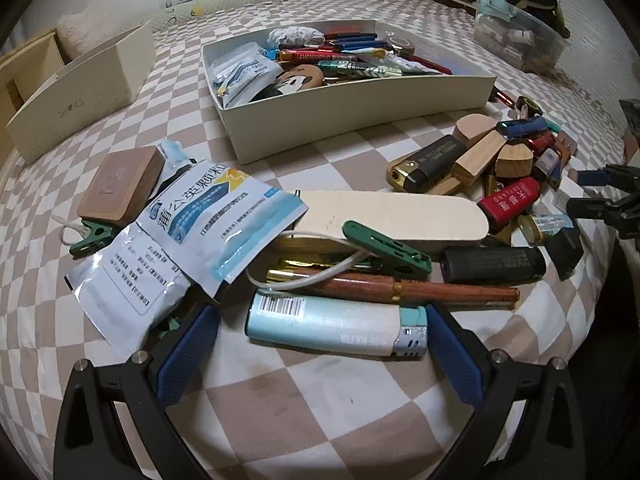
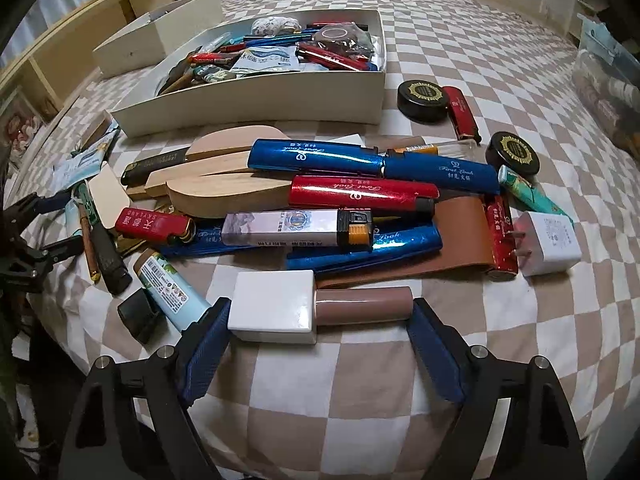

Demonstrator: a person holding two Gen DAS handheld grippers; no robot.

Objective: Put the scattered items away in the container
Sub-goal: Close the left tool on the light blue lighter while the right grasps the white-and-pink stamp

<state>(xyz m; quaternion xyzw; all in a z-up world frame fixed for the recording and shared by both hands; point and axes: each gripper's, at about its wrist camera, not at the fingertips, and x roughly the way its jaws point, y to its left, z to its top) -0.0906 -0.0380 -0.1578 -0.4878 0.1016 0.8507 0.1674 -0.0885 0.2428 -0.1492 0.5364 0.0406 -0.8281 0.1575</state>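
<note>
Two blue pads of my right gripper (image 2: 320, 332) are pinching a glossy white-and-mauve lipstick tube (image 2: 316, 310) lying crosswise near the checkered bed's (image 2: 360, 400) front edge; my left gripper (image 1: 320, 340) is straddling, spread, a pale-blue lighter (image 1: 336, 326).

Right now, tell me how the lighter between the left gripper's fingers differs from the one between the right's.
The left lighter is pale blue, slim, with a barcode and a metal cap. The right lighter is stubbier: a glossy white block joined to a mauve cylinder, no label showing. The left gripper has its pads beside the ends; whether they press is unclear. The right gripper has its pads on both ends. Both lie sideways on the checked cloth.
</note>
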